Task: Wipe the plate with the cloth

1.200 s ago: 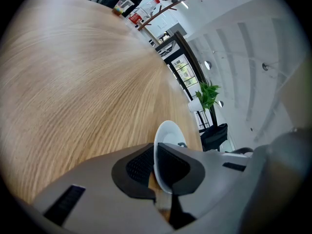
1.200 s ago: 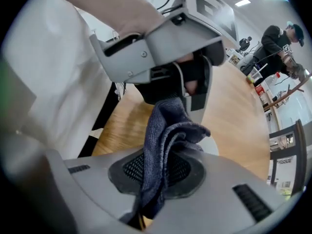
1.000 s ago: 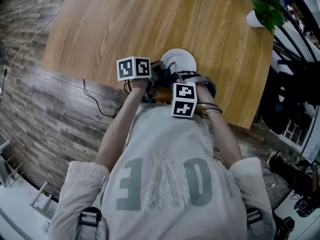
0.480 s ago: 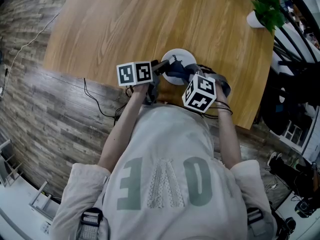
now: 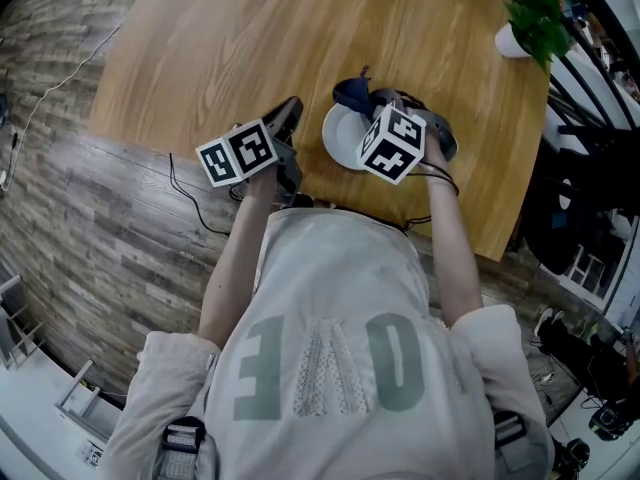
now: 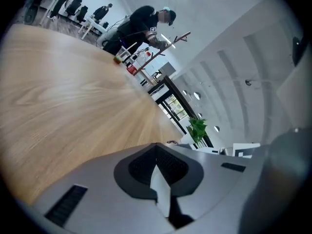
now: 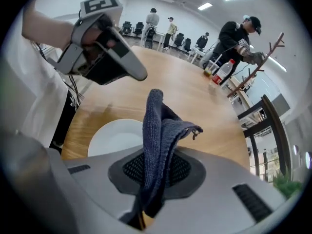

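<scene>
Just now, right gripper [image 7: 154,173] pinches cloth [image 7: 157,123] near plate [image 7: 113,136].

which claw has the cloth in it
The right claw: it is shut on the blue cloth, which sticks out past its jaws near the plate. The left claw has just closed on nothing, over bare table.
</scene>
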Demonstrator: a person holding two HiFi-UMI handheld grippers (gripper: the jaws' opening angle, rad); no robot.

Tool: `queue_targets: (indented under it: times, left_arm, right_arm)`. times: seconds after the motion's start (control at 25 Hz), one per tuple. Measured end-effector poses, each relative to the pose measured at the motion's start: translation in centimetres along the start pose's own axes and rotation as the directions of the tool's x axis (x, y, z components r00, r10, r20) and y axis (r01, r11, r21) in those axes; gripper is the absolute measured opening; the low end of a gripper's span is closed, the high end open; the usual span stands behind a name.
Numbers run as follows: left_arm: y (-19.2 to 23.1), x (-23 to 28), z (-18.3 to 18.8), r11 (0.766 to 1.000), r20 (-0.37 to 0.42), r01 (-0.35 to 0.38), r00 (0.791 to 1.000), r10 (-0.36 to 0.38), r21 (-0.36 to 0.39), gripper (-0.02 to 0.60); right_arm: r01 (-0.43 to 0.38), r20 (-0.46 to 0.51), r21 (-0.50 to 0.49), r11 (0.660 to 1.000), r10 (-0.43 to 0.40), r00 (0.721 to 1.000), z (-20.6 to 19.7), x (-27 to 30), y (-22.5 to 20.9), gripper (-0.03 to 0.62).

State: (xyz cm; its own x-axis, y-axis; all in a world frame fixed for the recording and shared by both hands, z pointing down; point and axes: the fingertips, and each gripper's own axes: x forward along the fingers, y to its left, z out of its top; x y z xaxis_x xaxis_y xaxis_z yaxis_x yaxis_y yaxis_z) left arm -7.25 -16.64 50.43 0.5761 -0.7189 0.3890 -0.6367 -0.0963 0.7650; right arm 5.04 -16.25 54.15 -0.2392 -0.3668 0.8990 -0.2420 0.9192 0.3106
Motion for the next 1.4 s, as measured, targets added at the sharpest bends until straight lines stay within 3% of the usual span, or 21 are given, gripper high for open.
queue_targets:
  times: [0.32,0.44,0.64,0.76,0.96,1.08,1.16,1.2,1.32,1.4]
  left_arm:
    - [1.5,-2.3,0.6,0.999,0.035,-0.039,0.999,0.040,-0.024,0.006]
    - [2.3,-3.0,0.6,0.997,0.060,-0.037,0.997,0.042,-0.073,0.006]
    - [2.8,-3.4,0.6,0.996,0.064,-0.048,0.997,0.053,-0.072,0.006]
    - [2.5,-3.3,0.8,0.997,0.070,-0.040,0.997,0.044,-0.068,0.006]
    - [1.4,-2.7,0.5,0.999,0.066,-0.016,0.998,0.019,-0.041,0.006]
    - [0.3,-2.4,0.6,1.000,0.063,0.014,0.998,-0.013,-0.020,0.006]
    - [-1.3,-2.1,1.6,0.998,0.068,0.036,0.997,-0.040,0.052,0.006]
    - [-2.4,-1.7,2.4,0.993,0.070,0.052,0.996,-0.060,0.106,0.006]
    - [-7.3,-0.6,5.1,0.953,0.085,0.134,0.983,-0.162,0.272,0.006]
    - [-10.9,-0.9,7.9,0.920,0.156,0.163,0.960,-0.231,0.356,0.006]
  right_arm:
    - [-0.056,-0.055,-0.200,0.978,0.046,0.997,1.7,2.6,3.1,0.057]
    - [-0.090,-0.057,-0.264,0.960,0.078,0.995,2.7,2.5,5.2,0.057]
    - [-0.161,-0.051,-0.345,0.925,0.153,0.987,3.3,1.3,9.8,0.057]
    - [-0.194,-0.058,-0.369,0.909,0.186,0.981,2.7,0.4,11.8,0.057]
    - [-0.233,-0.067,-0.343,0.910,0.224,0.972,0.8,-0.6,13.1,0.057]
    - [-0.266,0.021,-0.236,0.934,0.279,0.960,1.3,-1.9,12.6,0.057]
    - [-0.277,0.183,-0.083,0.957,0.288,0.940,3.4,-3.8,10.5,0.057]
    - [-0.263,0.268,-0.004,0.965,0.254,0.929,4.5,-5.0,8.7,0.057]
    - [-0.125,0.444,0.193,0.973,0.027,0.896,7.3,-9.1,1.7,0.057]
    - [-0.015,0.512,0.296,0.955,-0.146,0.847,8.7,-12.7,-2.6,0.057]
